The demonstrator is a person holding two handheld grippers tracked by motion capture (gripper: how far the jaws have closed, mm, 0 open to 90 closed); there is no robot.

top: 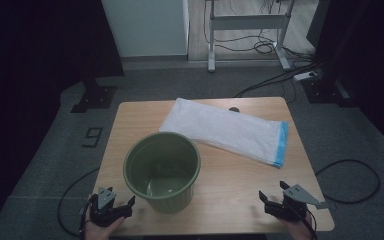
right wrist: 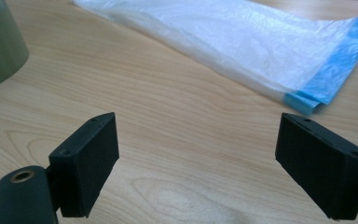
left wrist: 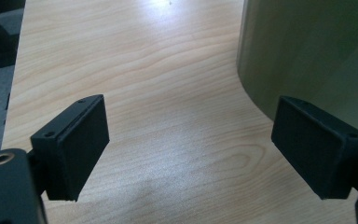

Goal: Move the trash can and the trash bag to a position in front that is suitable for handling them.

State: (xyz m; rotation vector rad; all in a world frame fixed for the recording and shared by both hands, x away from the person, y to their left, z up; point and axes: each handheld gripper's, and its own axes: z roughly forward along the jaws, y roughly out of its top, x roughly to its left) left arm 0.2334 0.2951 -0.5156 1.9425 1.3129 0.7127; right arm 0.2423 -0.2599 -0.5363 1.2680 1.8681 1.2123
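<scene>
An olive green bin (top: 162,170) stands upright and empty on the front left of the wooden table (top: 230,170). Behind it a flat white plastic bag (top: 225,131) with a blue band at its right end (top: 280,144) lies folded across the table. My left gripper (top: 114,202) rests open at the front left corner, beside the bin's wall (left wrist: 307,51), with nothing between its jaws. At the front right my right gripper (top: 272,192) is open too, and bare wood lies between its pads (right wrist: 88,163). The bag (right wrist: 242,46) lies ahead of it and the bin's edge (right wrist: 0,46) is at the left.
The table stands on grey carpet with a number marked at the left (top: 93,136). Cables (top: 350,180) trail over the floor at the right and back. A white desk frame (top: 247,30) and dark stands (top: 95,95) are behind the table.
</scene>
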